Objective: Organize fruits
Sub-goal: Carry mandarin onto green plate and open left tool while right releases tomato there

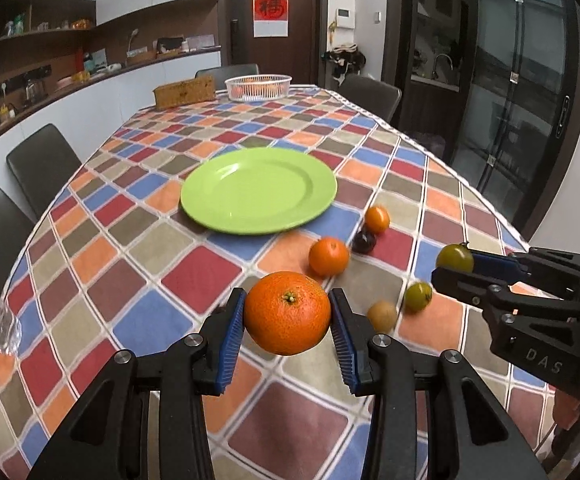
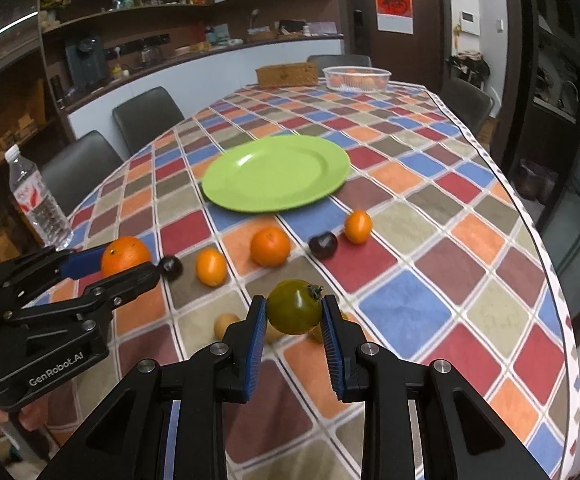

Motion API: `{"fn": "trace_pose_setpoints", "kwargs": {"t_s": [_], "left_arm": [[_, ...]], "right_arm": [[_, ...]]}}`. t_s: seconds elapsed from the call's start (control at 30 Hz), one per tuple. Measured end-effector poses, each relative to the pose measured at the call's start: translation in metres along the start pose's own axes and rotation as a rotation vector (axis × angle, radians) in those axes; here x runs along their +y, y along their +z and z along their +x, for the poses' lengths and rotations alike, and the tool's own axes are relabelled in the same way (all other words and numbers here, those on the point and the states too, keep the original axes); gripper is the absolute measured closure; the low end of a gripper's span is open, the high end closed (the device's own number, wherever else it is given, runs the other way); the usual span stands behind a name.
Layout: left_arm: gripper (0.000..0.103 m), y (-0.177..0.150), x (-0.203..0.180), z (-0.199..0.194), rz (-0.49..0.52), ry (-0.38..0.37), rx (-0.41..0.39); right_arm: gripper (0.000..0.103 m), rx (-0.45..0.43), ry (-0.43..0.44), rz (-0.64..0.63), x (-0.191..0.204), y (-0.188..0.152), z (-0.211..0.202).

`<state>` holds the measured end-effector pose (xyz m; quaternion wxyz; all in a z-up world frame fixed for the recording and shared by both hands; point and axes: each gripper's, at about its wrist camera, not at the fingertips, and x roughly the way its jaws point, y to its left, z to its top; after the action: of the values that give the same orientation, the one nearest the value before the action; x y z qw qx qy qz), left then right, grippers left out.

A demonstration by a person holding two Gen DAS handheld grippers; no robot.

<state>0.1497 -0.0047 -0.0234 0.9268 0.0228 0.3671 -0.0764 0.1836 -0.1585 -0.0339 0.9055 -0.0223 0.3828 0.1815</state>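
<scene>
My left gripper [image 1: 287,314] is shut on a large orange [image 1: 287,313] and holds it above the checked tablecloth; it also shows in the right wrist view [image 2: 129,266]. My right gripper [image 2: 294,312] is shut on a green tomato [image 2: 294,307], seen at the right of the left wrist view [image 1: 455,258]. An empty green plate [image 1: 258,190] lies beyond both. Loose on the cloth are small oranges [image 1: 328,257] [image 1: 377,219], a dark plum [image 1: 364,241], a green tomato [image 1: 418,297] and a brown fruit [image 1: 382,315].
A white basket [image 1: 258,86] with oranges and a wicker box [image 1: 184,95] stand at the table's far end. A water bottle [image 2: 37,200] stands at the left edge. Dark chairs [image 1: 41,168] line the sides. The table edge [image 2: 546,264] curves on the right.
</scene>
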Motion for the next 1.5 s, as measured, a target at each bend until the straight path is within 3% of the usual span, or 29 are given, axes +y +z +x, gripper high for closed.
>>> {"fn": "trace_pose_setpoints", "kwargs": {"t_s": [0.5,0.87,1.17,1.37,1.43,1.5], "left_arm": [[0.062,0.069,0.031,0.032,0.004,-0.035,-0.025],[0.062,0.1,0.057,0.092,0.013,-0.059,0.04],[0.062,0.108,0.076,0.156,-0.017,-0.076,0.155],[0.062,0.109,0.083,0.179,-0.029,-0.069,0.197],[0.06,0.109,0.084,0.179,-0.021,-0.069,0.194],[0.045,0.109,0.082,0.176,-0.012,-0.068,0.184]], "right_arm": [[0.075,-0.06,0.044,-0.072,0.008,0.079,0.029],[0.075,0.039,0.086,-0.1,0.001,0.124,0.097],[0.075,0.127,0.074,-0.131,-0.003,0.141,0.155],[0.074,0.161,0.077,-0.108,-0.011,0.149,0.182],[0.074,0.159,0.079,-0.101,-0.012,0.149,0.182],[0.074,0.152,0.072,-0.103,-0.011,0.148,0.18]]}}
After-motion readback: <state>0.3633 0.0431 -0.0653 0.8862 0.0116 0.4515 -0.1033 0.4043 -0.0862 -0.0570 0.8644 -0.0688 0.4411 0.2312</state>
